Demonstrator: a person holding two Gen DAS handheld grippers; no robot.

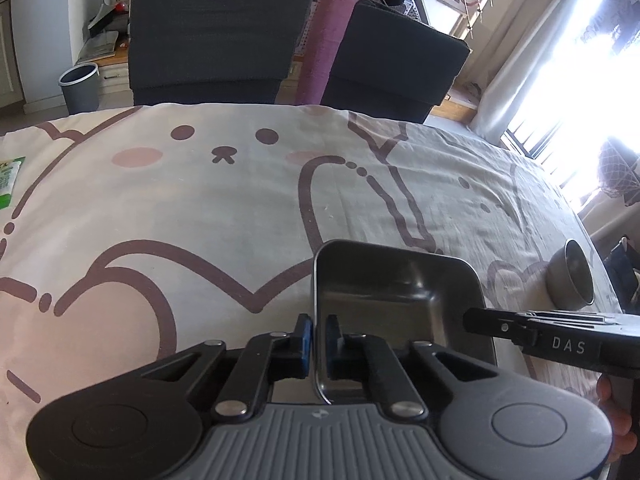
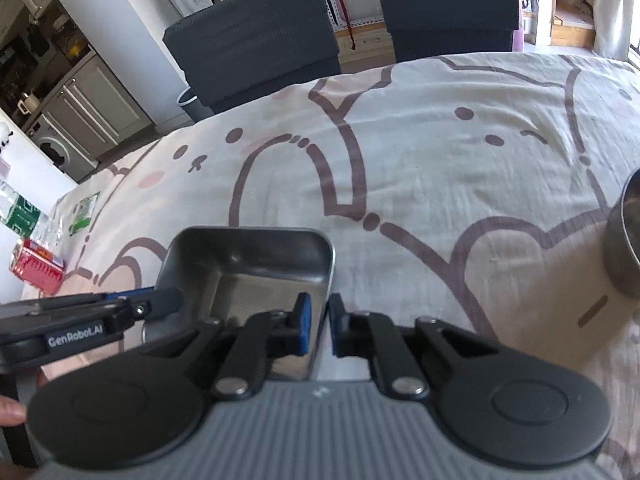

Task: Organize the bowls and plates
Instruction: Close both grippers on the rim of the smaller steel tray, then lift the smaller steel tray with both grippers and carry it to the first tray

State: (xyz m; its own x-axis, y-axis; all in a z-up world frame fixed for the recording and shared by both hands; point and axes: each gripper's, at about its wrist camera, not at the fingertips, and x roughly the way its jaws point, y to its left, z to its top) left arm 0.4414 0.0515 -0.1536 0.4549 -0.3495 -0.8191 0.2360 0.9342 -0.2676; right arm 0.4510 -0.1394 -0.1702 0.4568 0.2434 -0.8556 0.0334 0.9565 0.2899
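My left tongs (image 1: 319,334) pinched the steel tray's (image 1: 394,280) left wall; my right tongs (image 2: 320,320) clamped its right wall. A round steel bowl (image 1: 570,280) sat nearby.

Cloth (image 1: 160,208) ahead of tray (image 1: 392,280) open; only round bowl (image 1: 570,280) stands right.

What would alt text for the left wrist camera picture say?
The left gripper is shut on the left wall of a rectangular metal tray resting on a cartoon-print tablecloth, while the right gripper reaches in from the right. A small metal bowl sits beyond, before two dark chairs.
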